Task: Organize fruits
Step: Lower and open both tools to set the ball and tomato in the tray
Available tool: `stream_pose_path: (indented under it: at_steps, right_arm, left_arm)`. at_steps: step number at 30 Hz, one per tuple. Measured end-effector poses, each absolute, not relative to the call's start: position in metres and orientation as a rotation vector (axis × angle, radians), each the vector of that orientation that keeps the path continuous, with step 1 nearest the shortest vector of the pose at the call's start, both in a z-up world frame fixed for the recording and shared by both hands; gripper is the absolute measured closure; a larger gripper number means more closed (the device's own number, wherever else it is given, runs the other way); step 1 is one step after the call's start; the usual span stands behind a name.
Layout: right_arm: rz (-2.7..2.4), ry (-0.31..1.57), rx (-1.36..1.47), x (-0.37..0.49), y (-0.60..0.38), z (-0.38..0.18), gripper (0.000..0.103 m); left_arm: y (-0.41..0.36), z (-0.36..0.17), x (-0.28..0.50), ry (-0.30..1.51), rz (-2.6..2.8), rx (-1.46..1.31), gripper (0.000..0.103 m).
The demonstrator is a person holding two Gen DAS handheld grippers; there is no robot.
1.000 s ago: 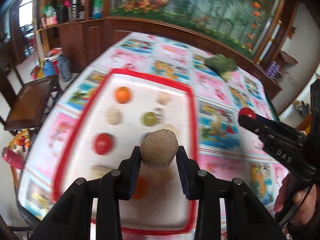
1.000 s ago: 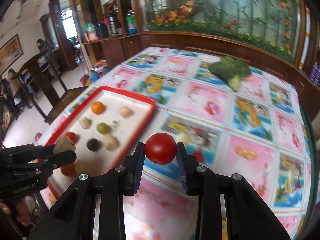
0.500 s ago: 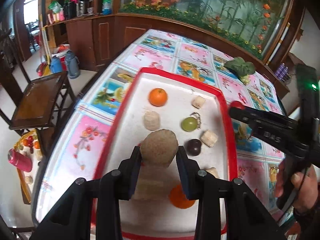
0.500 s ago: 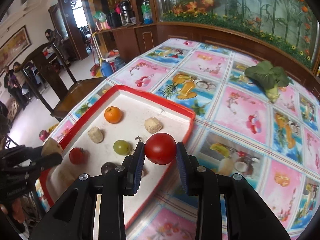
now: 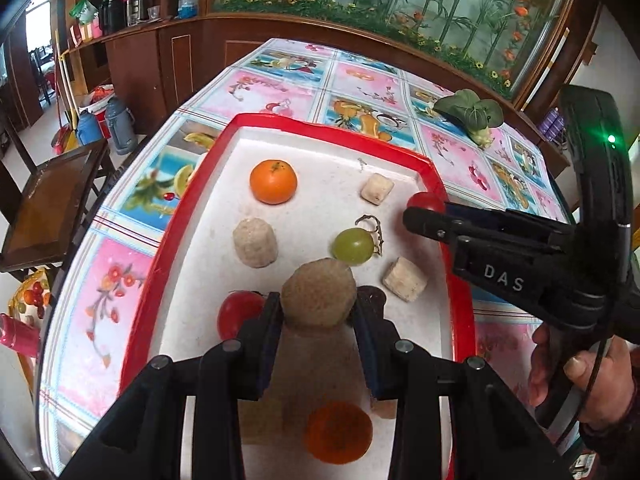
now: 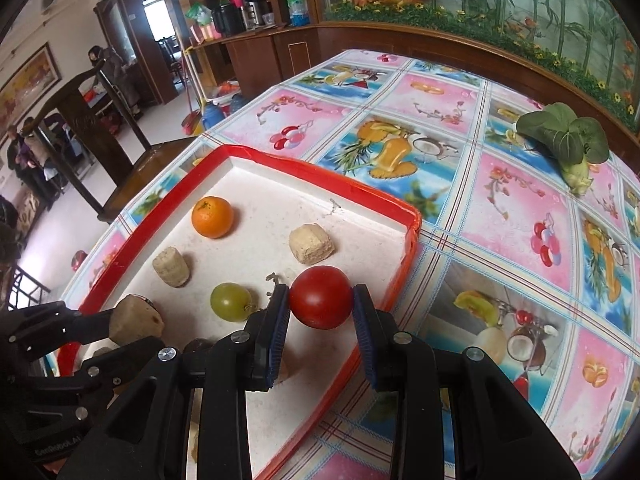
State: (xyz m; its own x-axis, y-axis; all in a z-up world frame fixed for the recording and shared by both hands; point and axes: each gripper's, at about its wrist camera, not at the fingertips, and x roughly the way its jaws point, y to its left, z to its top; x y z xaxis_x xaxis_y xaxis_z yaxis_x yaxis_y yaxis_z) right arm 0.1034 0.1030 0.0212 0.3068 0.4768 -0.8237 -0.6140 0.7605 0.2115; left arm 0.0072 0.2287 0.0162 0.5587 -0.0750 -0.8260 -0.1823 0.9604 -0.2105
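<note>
My left gripper (image 5: 318, 308) is shut on a tan, rough chunk of fruit (image 5: 318, 294), held above the near middle of a white tray with a red rim (image 5: 256, 120). My right gripper (image 6: 320, 308) is shut on a red tomato (image 6: 321, 297) over the tray's right side; that tomato (image 5: 425, 201) also shows at its tip in the left wrist view. On the tray lie an orange (image 5: 273, 181), a green grape (image 5: 352, 246), a second tomato (image 5: 236, 314), a second orange (image 5: 337, 431), a dark fruit partly hidden behind my left finger, and several pale chunks (image 5: 255, 242).
A leafy green vegetable (image 6: 564, 138) lies on the fruit-patterned tablecloth (image 6: 516, 192) at the far right. A wooden chair (image 5: 48, 196) stands left of the table, with flasks (image 5: 118, 124) on the floor. A wooden cabinet (image 5: 192, 52) runs behind. A hand (image 5: 580, 368) holds the right gripper.
Both grippers have sunk closer to the tray, each still holding its fruit. The right one has come leftward from over the tablecloth to over the tray's right side.
</note>
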Motion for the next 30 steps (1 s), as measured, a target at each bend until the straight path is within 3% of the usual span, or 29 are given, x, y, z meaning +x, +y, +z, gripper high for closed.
stream_pose_path:
  at_steps: [30]
  right_arm:
    - [0.743, 1.023, -0.197, 0.119, 0.122, 0.006, 0.072]
  left_arm:
    - [0.242, 0.005, 0.078, 0.988, 0.130, -0.236, 0.064]
